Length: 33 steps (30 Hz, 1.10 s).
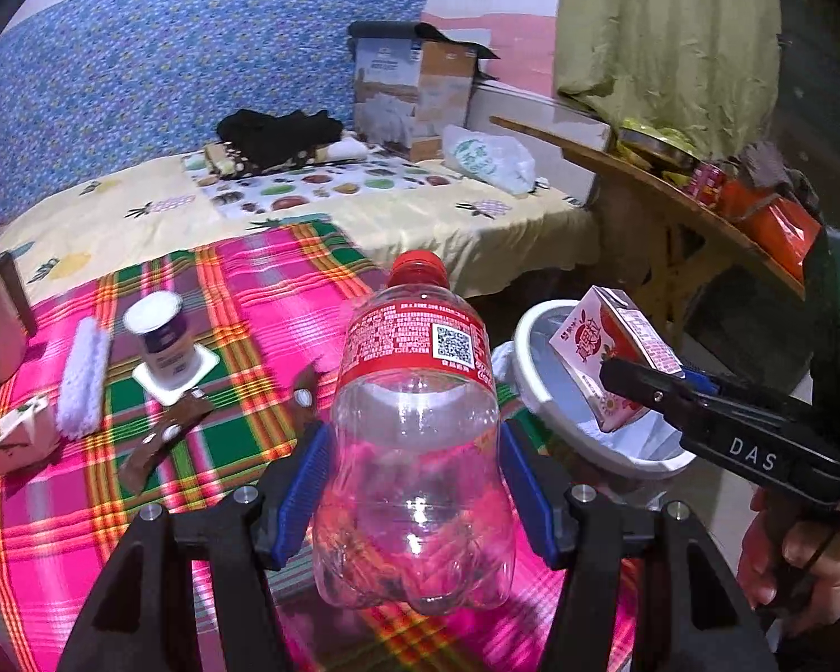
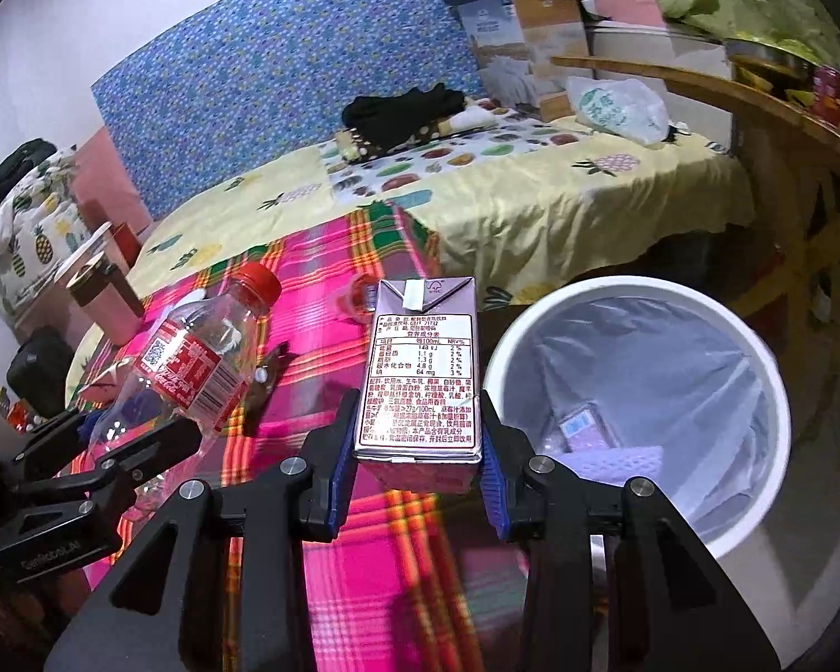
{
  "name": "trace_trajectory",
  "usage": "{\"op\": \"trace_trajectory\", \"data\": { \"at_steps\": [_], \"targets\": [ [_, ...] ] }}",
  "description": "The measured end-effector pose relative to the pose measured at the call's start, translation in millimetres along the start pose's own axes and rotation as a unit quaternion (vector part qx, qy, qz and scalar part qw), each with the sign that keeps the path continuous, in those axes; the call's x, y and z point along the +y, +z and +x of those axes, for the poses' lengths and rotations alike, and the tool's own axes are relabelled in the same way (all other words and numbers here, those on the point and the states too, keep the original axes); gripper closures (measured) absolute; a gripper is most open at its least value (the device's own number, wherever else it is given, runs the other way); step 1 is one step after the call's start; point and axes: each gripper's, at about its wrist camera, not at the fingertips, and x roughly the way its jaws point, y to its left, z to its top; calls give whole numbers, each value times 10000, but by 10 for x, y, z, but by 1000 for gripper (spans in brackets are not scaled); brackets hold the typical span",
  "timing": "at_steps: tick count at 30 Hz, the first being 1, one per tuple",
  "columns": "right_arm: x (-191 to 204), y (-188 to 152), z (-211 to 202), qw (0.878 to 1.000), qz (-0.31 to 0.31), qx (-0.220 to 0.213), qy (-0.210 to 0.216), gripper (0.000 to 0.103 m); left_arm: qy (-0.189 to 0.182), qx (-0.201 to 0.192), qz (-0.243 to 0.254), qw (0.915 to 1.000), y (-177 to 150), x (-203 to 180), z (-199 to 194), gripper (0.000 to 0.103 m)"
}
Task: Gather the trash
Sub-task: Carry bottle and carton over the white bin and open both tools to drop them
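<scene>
My left gripper [image 1: 414, 487] is shut on an empty clear plastic bottle [image 1: 414, 448] with a red label and red cap, held upright above the pink plaid cloth [image 1: 241, 302]. My right gripper [image 2: 420, 459] is shut on a small drink carton [image 2: 423, 369], held just left of the white trash bin [image 2: 778, 392]. In the left wrist view the carton [image 1: 605, 347] hangs over the bin's rim [image 1: 526, 369]. In the right wrist view the bottle [image 2: 190, 364] and left gripper [image 2: 101, 448] are at the left. The bin has a plastic liner and holds some trash.
On the plaid cloth lie an upturned yogurt cup [image 1: 165, 341], a white roll [image 1: 81, 378], a crumpled carton [image 1: 17, 437] and brown wrappers [image 1: 162, 442]. A bed with yellow sheet [image 1: 420, 213] lies beyond. A wooden table [image 1: 672, 196] with snacks stands at right.
</scene>
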Motion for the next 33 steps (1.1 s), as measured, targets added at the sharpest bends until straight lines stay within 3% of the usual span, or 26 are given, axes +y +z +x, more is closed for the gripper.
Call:
{"op": "trace_trajectory", "data": {
  "at_steps": [18, 33],
  "targets": [
    [-453, -34, -178, 9974, 405, -185, -564, 64, -618, 76, 481, 9969, 172, -668, 367, 42],
    [-857, -164, -171, 9929, 804, 6, -876, 64, -1053, 482, 724, 9906, 184, -1090, 891, 41]
  ]
}}
